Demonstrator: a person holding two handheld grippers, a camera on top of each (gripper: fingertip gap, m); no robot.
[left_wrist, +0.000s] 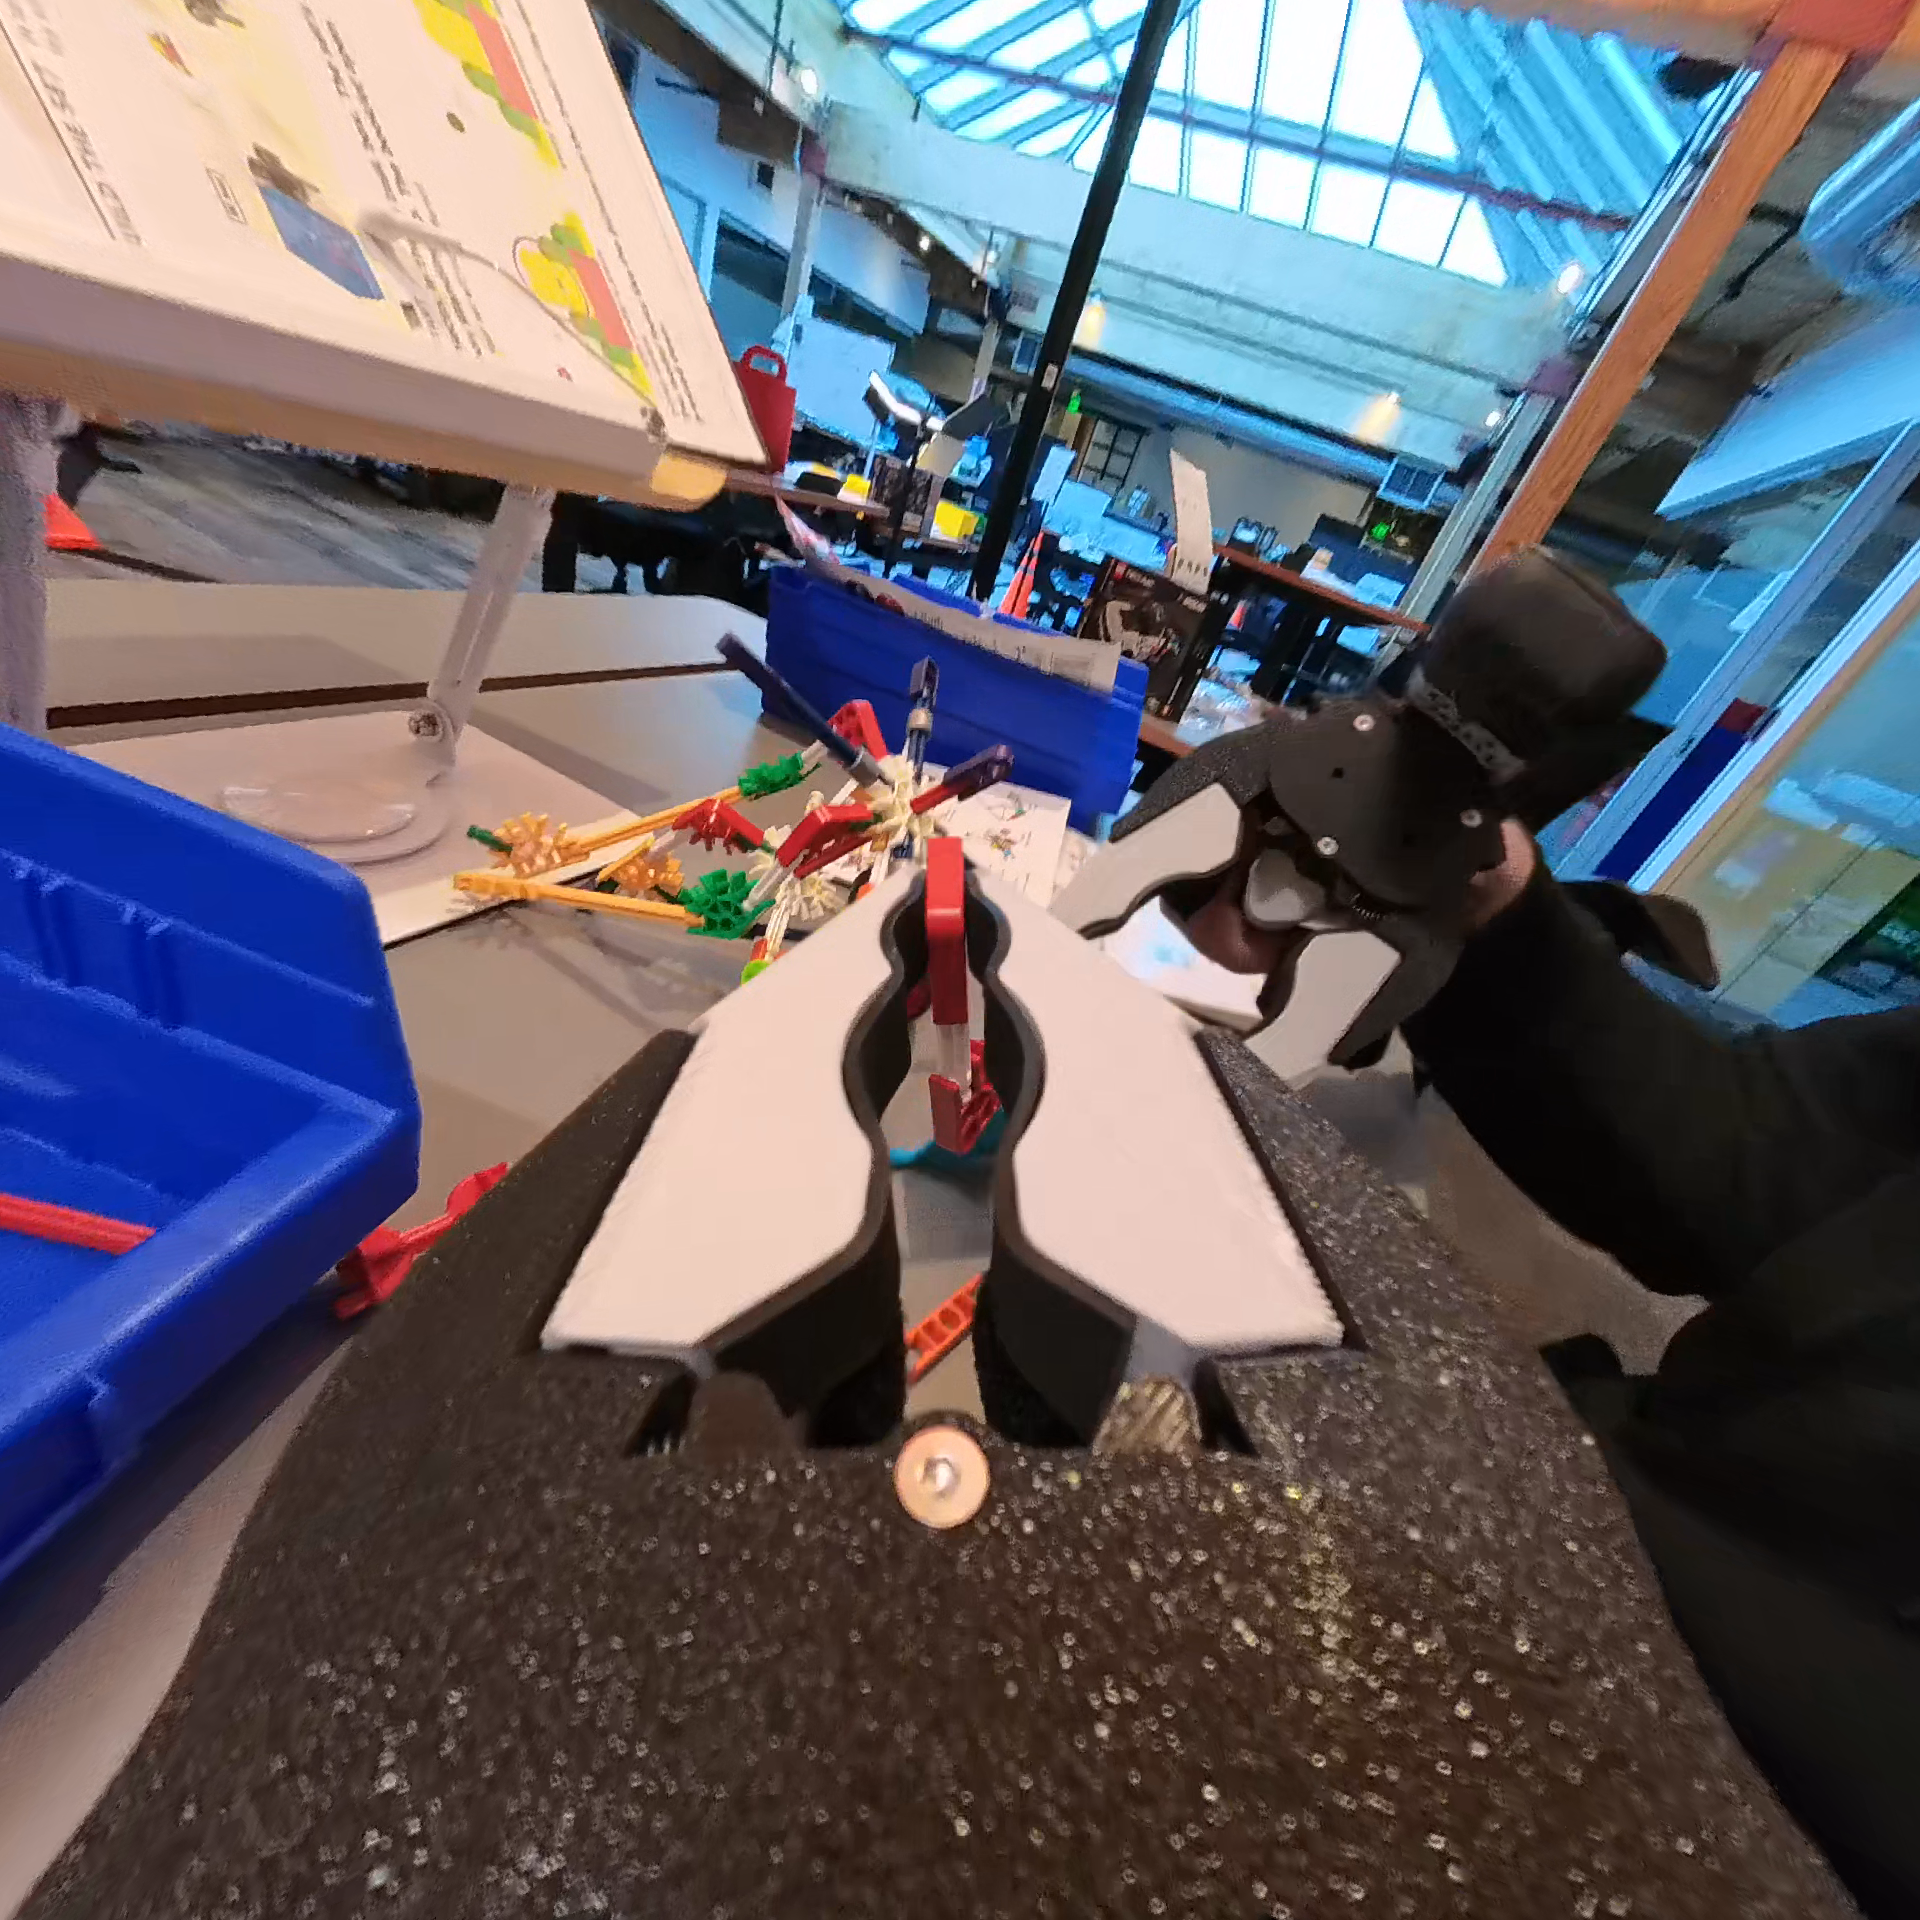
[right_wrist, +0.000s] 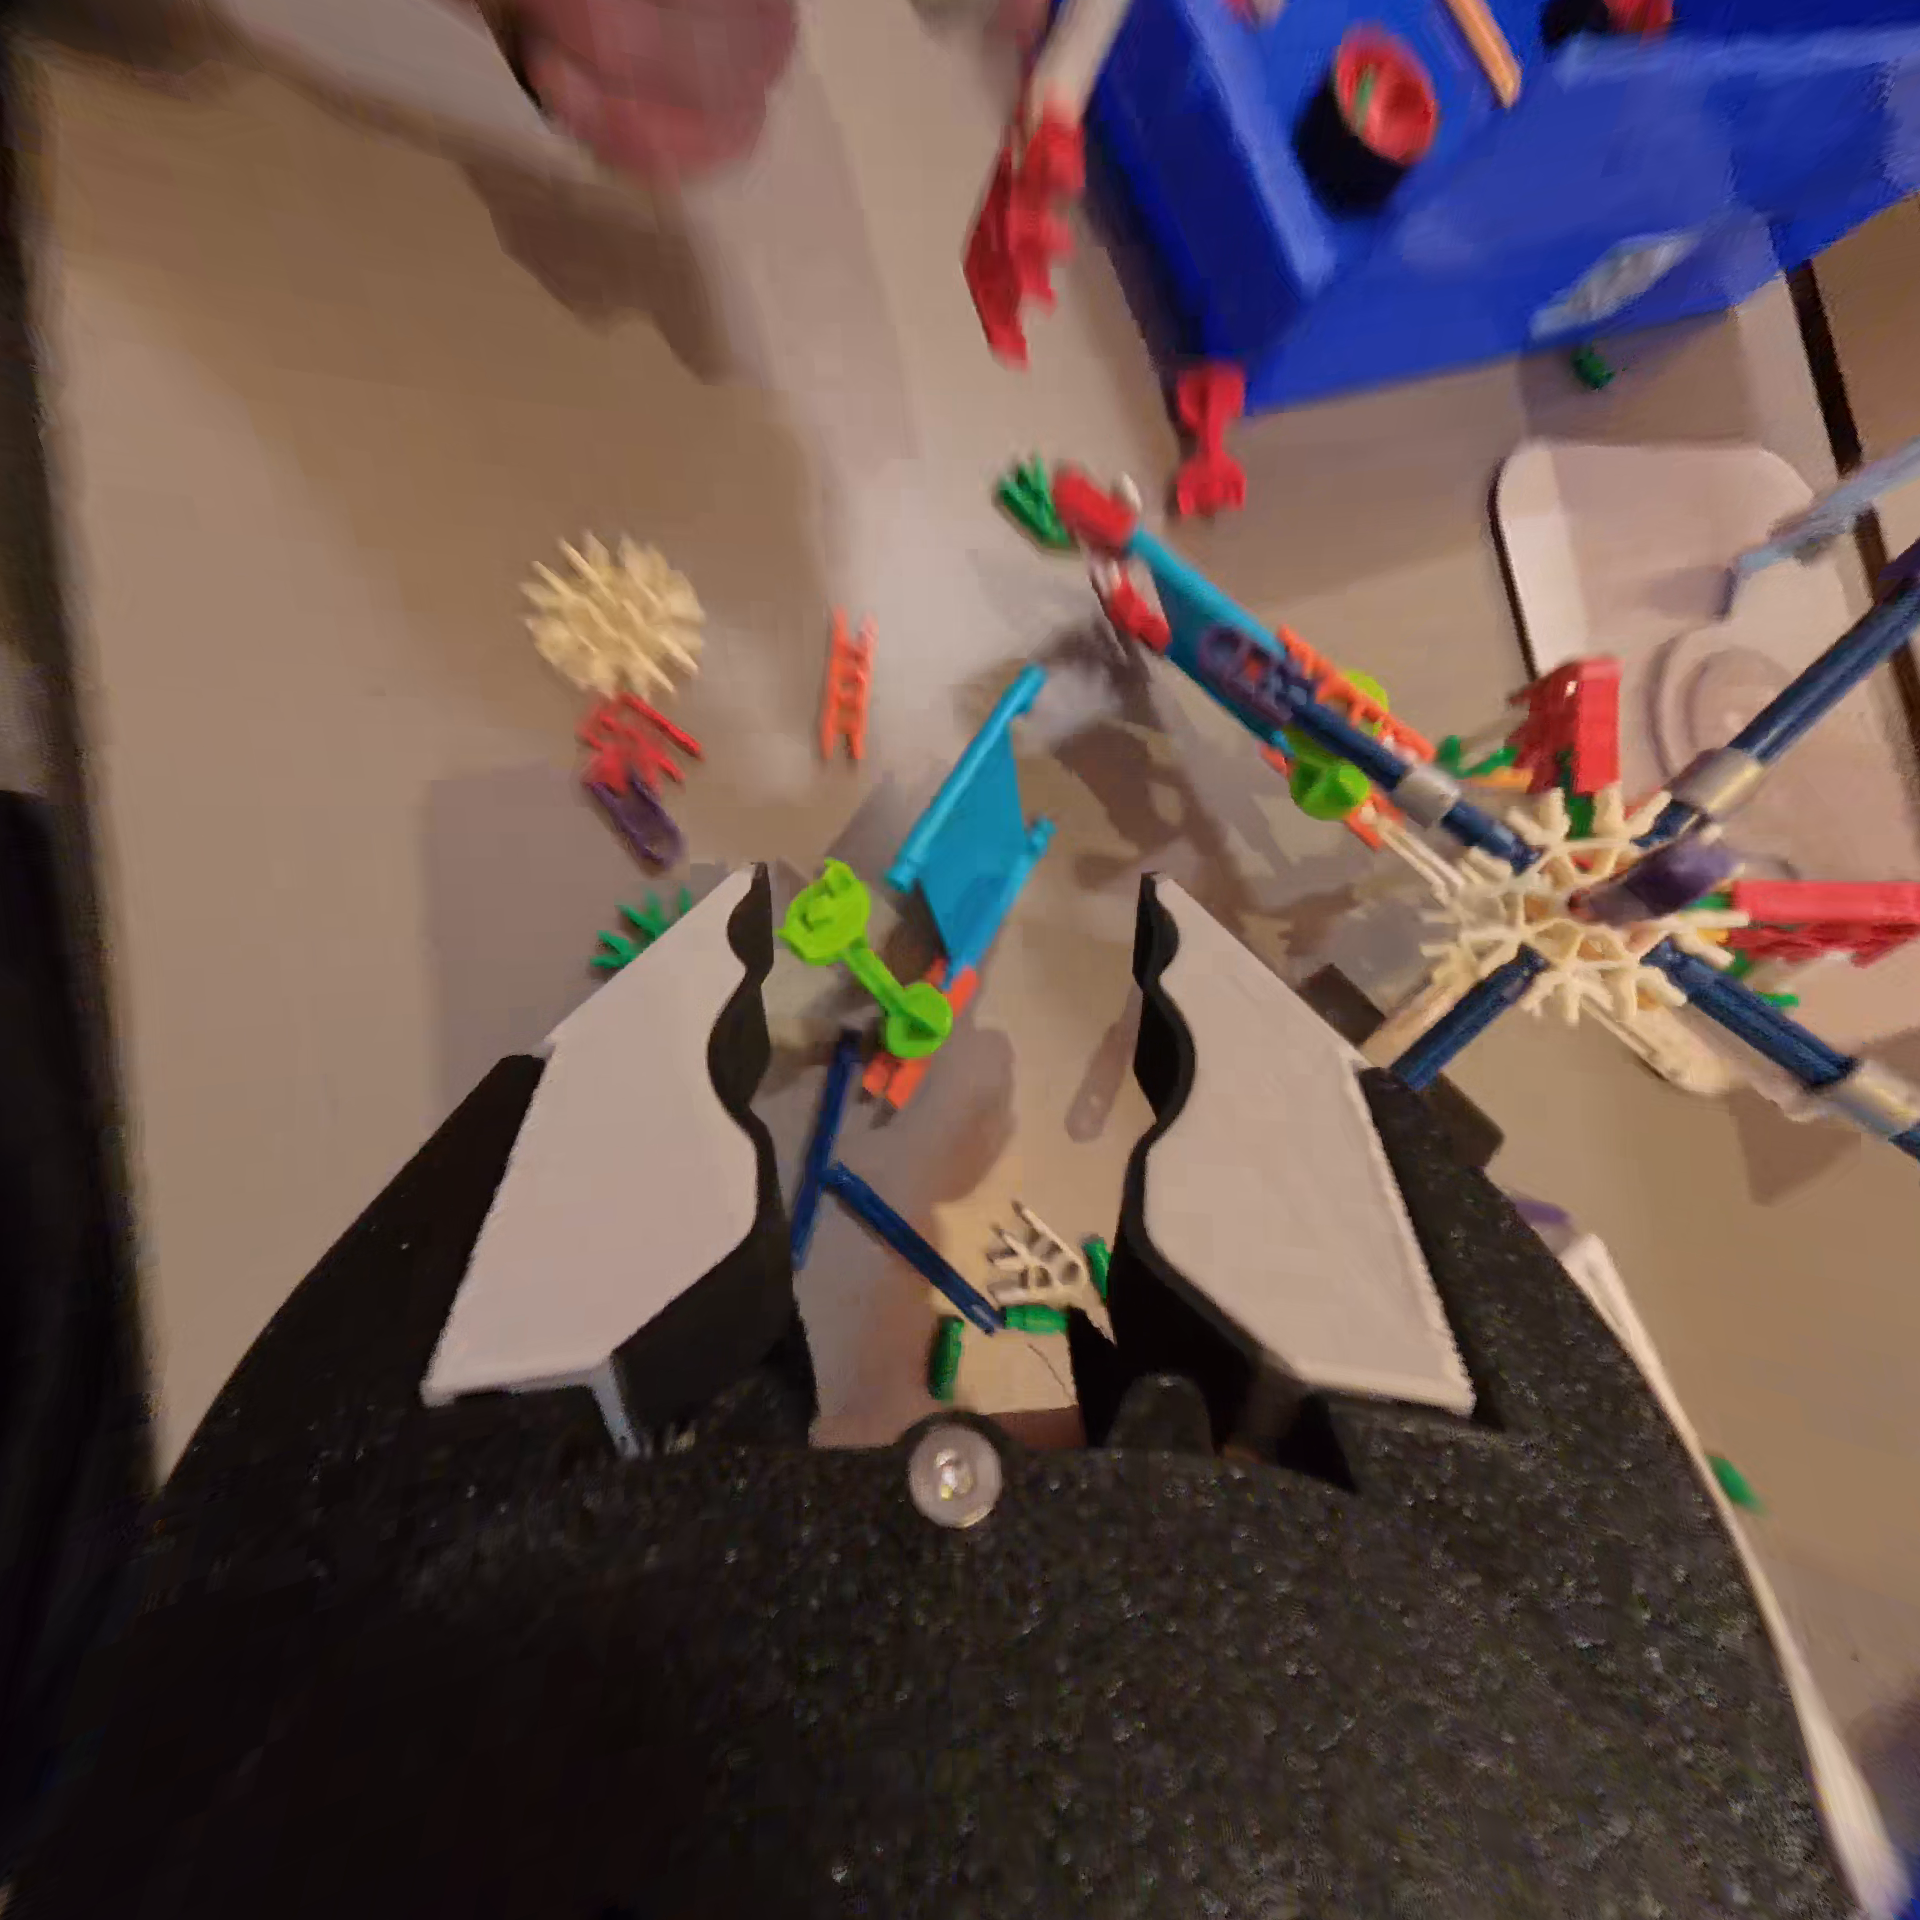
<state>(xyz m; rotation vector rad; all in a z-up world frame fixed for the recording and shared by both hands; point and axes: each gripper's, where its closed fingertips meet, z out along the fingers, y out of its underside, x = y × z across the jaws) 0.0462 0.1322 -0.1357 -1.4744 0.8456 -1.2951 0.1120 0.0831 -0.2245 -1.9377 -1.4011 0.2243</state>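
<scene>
A blue bin (left_wrist: 187, 1039) stands on the grey table (left_wrist: 499, 997) at the left of the left wrist view, with a red rod (left_wrist: 73, 1224) lying in its near compartment. A second blue bin (left_wrist: 935, 686) sits farther back, papers poking from its top. In the right wrist view, a blue bin (right_wrist: 1455, 208) at the table's far edge holds a red-and-black wheel (right_wrist: 1377, 104) and other blurred pieces.

The left gripper (left_wrist: 943, 894) is clenched on a red connector piece (left_wrist: 945, 935), which joins a short white-and-red assembly hanging between its fingers. Just beyond it a toy model of rods and connectors (left_wrist: 790, 831) rests on the table, with yellow, red and dark blue rods meeting at white snowflake hubs. An instruction sheet on a tilted white stand (left_wrist: 364, 208) rises over the left side.

The right gripper (right_wrist: 951, 894), seen also at the right of the left wrist view (left_wrist: 1164, 894) and held by a dark-sleeved arm (left_wrist: 1662, 1143), is spread open and holds nothing. It hovers above loose parts: a lime green spool piece (right_wrist: 868, 961) nearest its left finger, a light blue panel (right_wrist: 971, 831) just beyond, a dark blue rod (right_wrist: 821, 1143), an orange ladder-like piece (right_wrist: 847, 686) and a white snowflake connector (right_wrist: 613, 613) farther off. The model's white hub (right_wrist: 1548, 914) and blue rods lie to the right of this gripper.
</scene>
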